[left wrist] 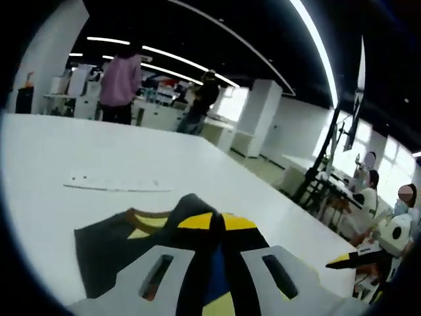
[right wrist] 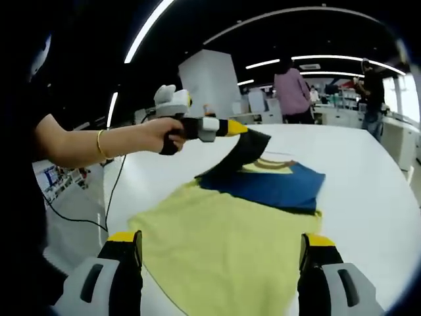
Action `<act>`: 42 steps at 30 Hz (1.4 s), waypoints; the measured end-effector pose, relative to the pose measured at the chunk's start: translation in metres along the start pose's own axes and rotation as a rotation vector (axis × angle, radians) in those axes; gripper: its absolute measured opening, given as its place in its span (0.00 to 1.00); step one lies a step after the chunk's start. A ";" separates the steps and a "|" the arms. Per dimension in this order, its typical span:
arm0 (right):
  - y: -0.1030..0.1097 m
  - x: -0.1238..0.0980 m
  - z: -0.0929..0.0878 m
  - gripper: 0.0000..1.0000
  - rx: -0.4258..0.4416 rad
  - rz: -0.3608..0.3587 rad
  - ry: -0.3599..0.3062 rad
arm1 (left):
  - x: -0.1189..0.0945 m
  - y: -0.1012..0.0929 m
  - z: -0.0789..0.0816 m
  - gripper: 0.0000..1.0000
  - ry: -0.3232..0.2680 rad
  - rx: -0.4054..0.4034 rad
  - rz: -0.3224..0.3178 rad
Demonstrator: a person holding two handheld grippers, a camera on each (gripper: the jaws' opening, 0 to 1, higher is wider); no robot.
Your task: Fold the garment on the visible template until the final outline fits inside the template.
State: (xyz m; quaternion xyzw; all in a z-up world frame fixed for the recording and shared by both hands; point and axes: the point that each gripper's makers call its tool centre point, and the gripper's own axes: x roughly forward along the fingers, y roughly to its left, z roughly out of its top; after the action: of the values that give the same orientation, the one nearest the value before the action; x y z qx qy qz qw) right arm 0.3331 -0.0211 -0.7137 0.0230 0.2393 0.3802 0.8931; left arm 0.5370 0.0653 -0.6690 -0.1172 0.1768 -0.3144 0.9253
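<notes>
A yellow garment [right wrist: 217,250] with a navy upper part [right wrist: 276,184] and a tan collar [right wrist: 273,163] lies flat on the white table [right wrist: 368,164]. My left gripper [left wrist: 217,221] is shut on a dark fold of the garment [left wrist: 108,247], which runs up between its yellow-tipped jaws. In the right gripper view a person's hand holds that left gripper [right wrist: 242,130] above the far left of the garment, lifting a dark flap off the table. My right gripper [right wrist: 222,238] is open, its jaws wide apart over the near yellow edge and touching nothing.
A pale strip [left wrist: 115,185] lies on the table [left wrist: 46,164] beyond the garment. Two people [left wrist: 120,79] stand at benches behind the table, others sit at the right [left wrist: 365,197]. A black cable [right wrist: 108,197] hangs by the table's left edge.
</notes>
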 end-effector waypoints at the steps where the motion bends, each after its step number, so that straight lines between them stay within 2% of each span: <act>1: 0.000 0.000 0.000 0.99 0.000 0.000 0.002 | 0.002 -0.002 -0.002 0.01 0.004 0.003 -0.003; 6: -0.002 -0.001 -0.002 0.99 0.004 -0.004 0.000 | 0.010 -0.016 -0.011 0.01 0.027 0.014 -0.037; 12: -0.003 -0.001 -0.005 0.99 0.015 -0.010 0.000 | 0.021 -0.028 -0.030 0.01 0.076 0.045 -0.058; 18: -0.002 -0.003 -0.005 0.99 0.024 -0.013 -0.007 | 0.030 -0.032 -0.050 0.01 0.126 0.080 -0.064; 22: -0.003 -0.005 -0.004 0.99 0.024 -0.019 -0.011 | 0.035 -0.031 -0.065 0.01 0.156 0.051 -0.053; 28: -0.005 -0.008 0.000 0.99 0.026 -0.032 -0.029 | 0.040 -0.037 -0.086 0.01 0.210 0.069 -0.059; 31: -0.004 -0.009 0.000 0.99 0.028 -0.037 -0.030 | 0.037 -0.040 -0.099 0.01 0.250 0.118 -0.074; 33: -0.004 -0.009 -0.001 0.99 0.029 -0.040 -0.032 | 0.036 -0.039 -0.102 0.03 0.249 0.136 -0.069; 36: -0.003 -0.009 0.000 0.99 0.033 -0.041 -0.037 | 0.034 -0.044 -0.099 0.09 0.228 0.149 -0.083; 38: -0.003 -0.007 -0.001 0.99 0.034 -0.038 -0.037 | 0.033 -0.045 -0.096 0.18 0.211 0.177 -0.078; 42: -0.001 -0.006 0.000 0.99 0.032 -0.032 -0.038 | 0.033 -0.033 -0.084 0.37 0.170 0.209 -0.008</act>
State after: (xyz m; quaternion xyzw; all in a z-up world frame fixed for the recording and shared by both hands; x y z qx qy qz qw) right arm 0.3298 -0.0259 -0.7114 0.0408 0.2288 0.3615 0.9029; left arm 0.5101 0.0099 -0.7431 0.0061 0.2205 -0.3434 0.9129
